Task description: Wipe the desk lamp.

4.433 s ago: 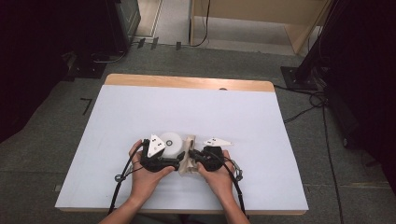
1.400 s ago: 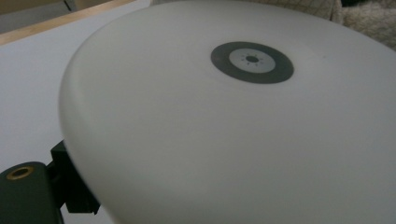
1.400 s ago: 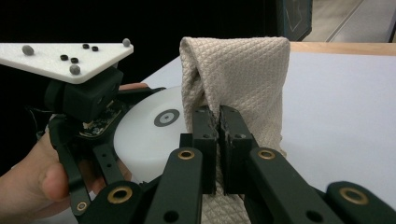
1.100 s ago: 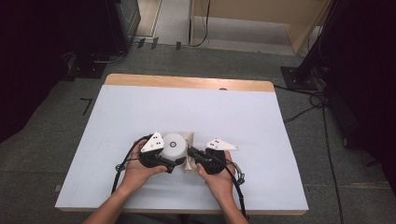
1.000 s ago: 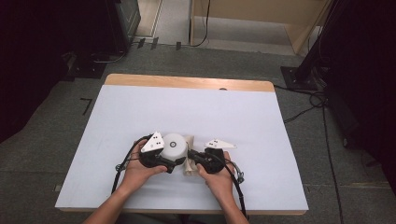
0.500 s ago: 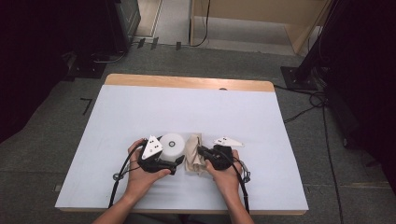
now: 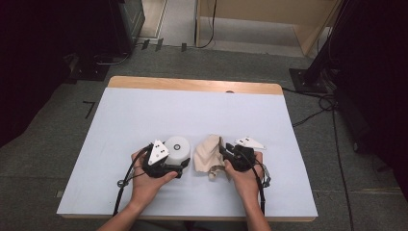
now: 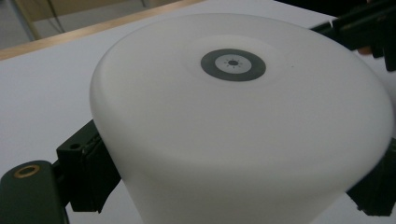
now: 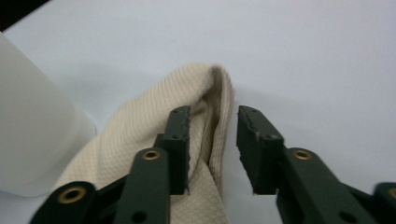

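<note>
We clamped the left tongs [image 7: 180, 168] around the white tub [image 7: 177, 149] to steady it on the table [image 7: 144, 110], while our right tongs [image 9: 212, 149] stood parted over the beige cloth [image 9: 140, 140] beside it.

White cylinder [image 7: 177, 149] upright beside crumpled beige cloth [image 7: 208, 155].

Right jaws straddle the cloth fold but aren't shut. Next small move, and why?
Probably close the right gripper on the beige cloth: a fold of it stands between the open jaws. The left gripper is clamped on the white container, so that side looks set.
</note>
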Demonstrator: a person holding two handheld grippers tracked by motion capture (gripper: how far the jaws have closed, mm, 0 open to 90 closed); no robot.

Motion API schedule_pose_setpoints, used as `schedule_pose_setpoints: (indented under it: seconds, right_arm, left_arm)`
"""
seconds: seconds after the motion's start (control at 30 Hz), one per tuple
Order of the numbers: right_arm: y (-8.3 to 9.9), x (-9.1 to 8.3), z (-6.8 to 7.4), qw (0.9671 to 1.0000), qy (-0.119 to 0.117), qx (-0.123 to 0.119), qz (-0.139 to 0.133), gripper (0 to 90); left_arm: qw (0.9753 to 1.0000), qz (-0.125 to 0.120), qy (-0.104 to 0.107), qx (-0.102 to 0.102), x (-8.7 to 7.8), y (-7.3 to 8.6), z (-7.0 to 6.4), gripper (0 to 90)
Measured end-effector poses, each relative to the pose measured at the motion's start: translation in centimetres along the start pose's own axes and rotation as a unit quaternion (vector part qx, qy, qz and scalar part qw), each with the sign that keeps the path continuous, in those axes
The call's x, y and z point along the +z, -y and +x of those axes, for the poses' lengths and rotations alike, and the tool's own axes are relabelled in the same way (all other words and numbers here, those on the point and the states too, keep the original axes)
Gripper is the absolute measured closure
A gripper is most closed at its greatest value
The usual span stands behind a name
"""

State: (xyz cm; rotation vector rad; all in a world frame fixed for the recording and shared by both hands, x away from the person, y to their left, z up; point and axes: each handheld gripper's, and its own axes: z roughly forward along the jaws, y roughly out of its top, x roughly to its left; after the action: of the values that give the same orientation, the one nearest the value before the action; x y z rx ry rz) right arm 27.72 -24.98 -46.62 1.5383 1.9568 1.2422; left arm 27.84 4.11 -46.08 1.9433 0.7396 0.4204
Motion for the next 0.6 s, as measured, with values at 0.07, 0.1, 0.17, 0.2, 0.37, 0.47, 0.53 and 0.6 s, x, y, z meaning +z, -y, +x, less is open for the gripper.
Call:
schedule_pose_setpoints:
  seconds: [0.07, 0.1, 0.17, 0.2, 0.37, 0.47, 0.53, 0.6]
  right_arm:
    - [-0.5, -0.5, 0.1, 1.0, 0.001, 0.001, -0.008, 52.4]
    - [-0.7, -0.6, 0.2, 0.9999, 0.001, 0.006, -0.008, 48.1]
    - [-1.0, -0.7, 0.6, 0.9998, -0.004, 0.017, -0.007, 40.0]
    - [-1.0, -0.6, 1.0, 0.9998, -0.007, 0.02, -0.006, 37.6]
    - [-0.2, 1.3, 2.8, 0.9995, 0.026, 0.008, 0.016, 26.4]
    - [0.6, 2.6, 2.9, 0.9983, 0.042, 0.01, 0.04, 24.7]
    - [1.1, 3.1, 3.0, 0.9973, 0.056, 0.002, 0.048, 26.4]
    - [1.7, 3.5, 3.2, 0.9963, 0.069, -0.02, 0.047, 33.2]
  left_arm:
    - [0.9995, -0.002, 0.031, 0.006, 0.1, 0.0, 1.0, 8.5]
    - [0.999, -0.001, 0.044, 0.01, 0.1, -0.1, 1.4, 8.5]
    - [0.9978, 0.002, 0.06, 0.028, 0.1, -0.1, 1.8, 8.5]
    - [0.9971, 0.003, 0.064, 0.04, 0.1, -0.1, 1.8, 8.5]
    - [0.9948, 0.0, 0.08, 0.063, 0.2, -0.1, 1.7, 8.4]
    - [0.996, -0.003, 0.075, 0.047, 0.1, 0.1, 1.8, 8.2]
    - [0.9987, 0.001, 0.043, 0.027, -0.1, 0.3, 1.5, 2.8]
    - [0.9998, 0.009, 0.018, 0.009, -0.3, 0.4, 0.9, 0.0]
